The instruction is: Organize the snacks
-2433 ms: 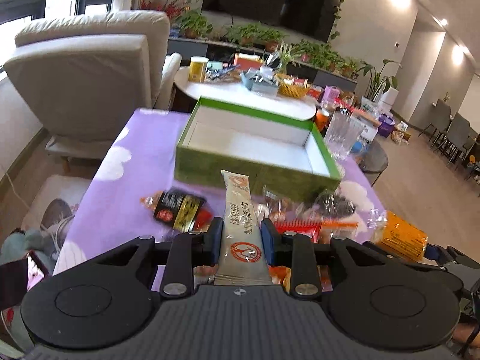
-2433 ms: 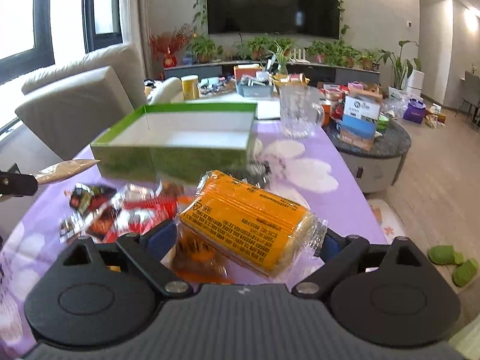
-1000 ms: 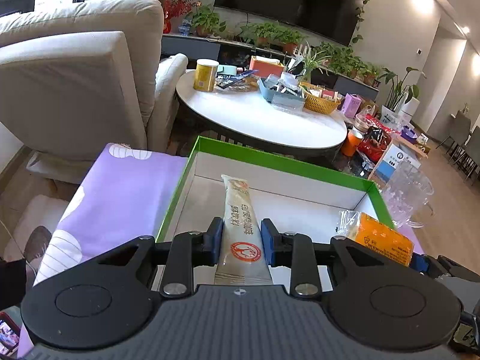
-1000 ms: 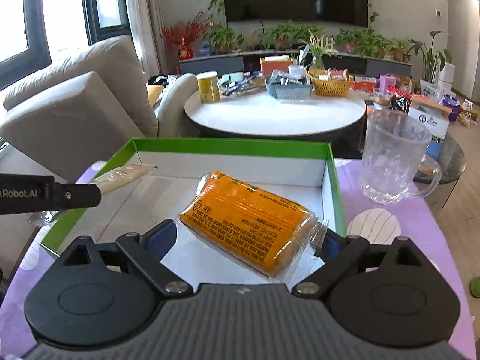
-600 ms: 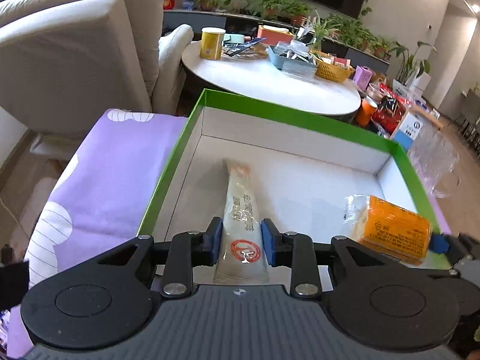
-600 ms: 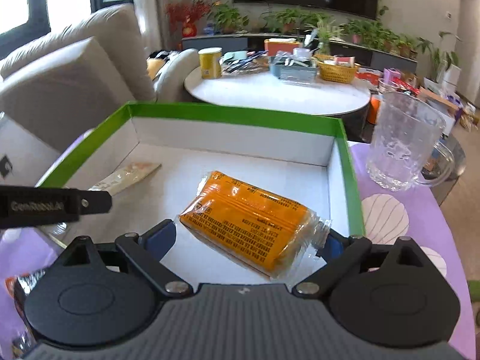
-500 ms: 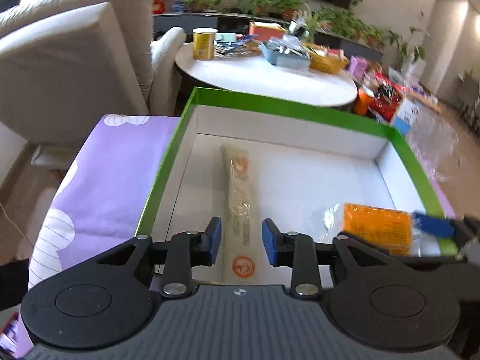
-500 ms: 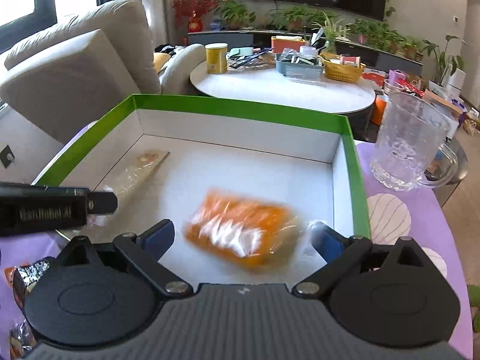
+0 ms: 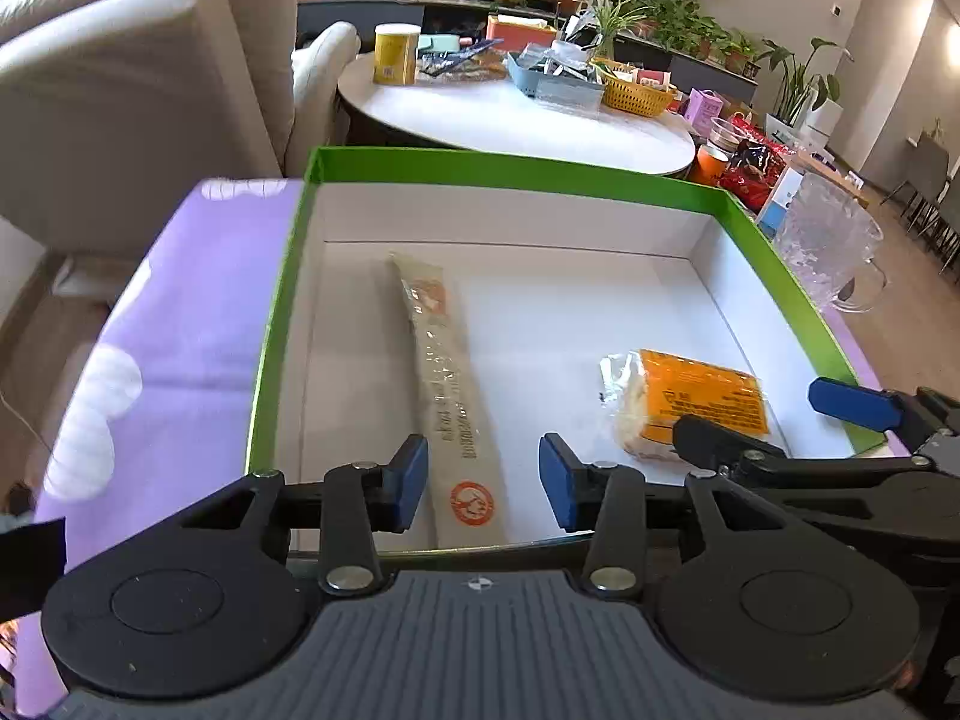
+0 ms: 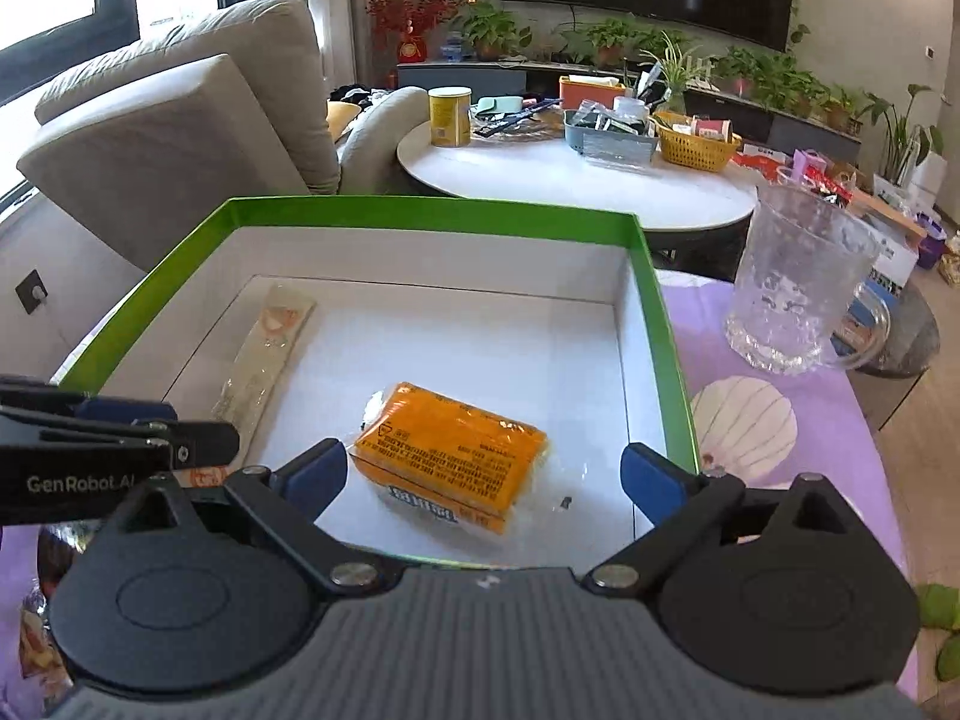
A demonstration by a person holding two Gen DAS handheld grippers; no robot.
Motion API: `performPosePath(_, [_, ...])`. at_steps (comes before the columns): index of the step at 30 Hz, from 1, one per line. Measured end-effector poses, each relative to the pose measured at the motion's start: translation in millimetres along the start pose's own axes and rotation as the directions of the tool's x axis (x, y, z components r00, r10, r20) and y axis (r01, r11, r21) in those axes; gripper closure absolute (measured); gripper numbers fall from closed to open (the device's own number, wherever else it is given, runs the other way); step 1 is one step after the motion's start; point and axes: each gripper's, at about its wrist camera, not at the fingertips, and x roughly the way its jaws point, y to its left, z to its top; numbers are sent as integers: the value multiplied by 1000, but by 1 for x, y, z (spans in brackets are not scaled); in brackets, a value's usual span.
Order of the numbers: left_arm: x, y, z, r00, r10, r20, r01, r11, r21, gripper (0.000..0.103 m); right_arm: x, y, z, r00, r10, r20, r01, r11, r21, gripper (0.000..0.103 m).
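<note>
- my left gripper (image 9: 483, 483) hangs over the near edge of the green box (image 9: 516, 171); its jaws are opening, with the long snack stick (image 9: 447, 396) lying between the blue pads but touched by neither
- that stick lies flat on the white floor of the box, along its left side, one end under my left gripper and the other pointing toward the far wall
- my right gripper (image 10: 483, 477) has its jaws spread wide and holds nothing; the orange snack pack (image 10: 456, 456) lies on the box floor between and just ahead of its pads, clear of both
- the orange pack sits in the near right part of the box, well apart from the stick
- from the left wrist view i see the right gripper's fingers (image 9: 855, 405) reaching in over the near right corner of the box
- the box stands on a purple tablecloth (image 9: 192, 324) with white shell prints
- a clear glass mug (image 10: 801, 285) stands on the cloth just right of the box
- at the left edge of the right wrist view, a few more wrapped snacks (image 10: 36, 642) lie on the cloth outside the box
</note>
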Motion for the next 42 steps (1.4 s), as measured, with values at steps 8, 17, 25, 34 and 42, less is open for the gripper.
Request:
performPosePath(8, [-19,5,-1,1000,-25,-9,24,998,-56,64,-13,0,-2,999,-32,15,32,999,14,25])
performPosePath(17, [-72,11,-19,996,1,86,4,998,-57,59,-56,-9,-20,994,-63,94,63,998,5,25])
performPosePath(25, [-108,31,-54,997,14,82,-7,997,-80,56,-85,-24,-49,995,-70,77,66,996,61,25])
performPosePath(34, [-129,46,-88,998,27,55,-21,993,-113,56,-103,-35,-76,993,-94,68,85,989,124,25])
performPosePath(42, [-135,33,-125,1000,-6,-22,4,996,-88,56,-114,-31,-89,994,-80,77,71,991,112,25])
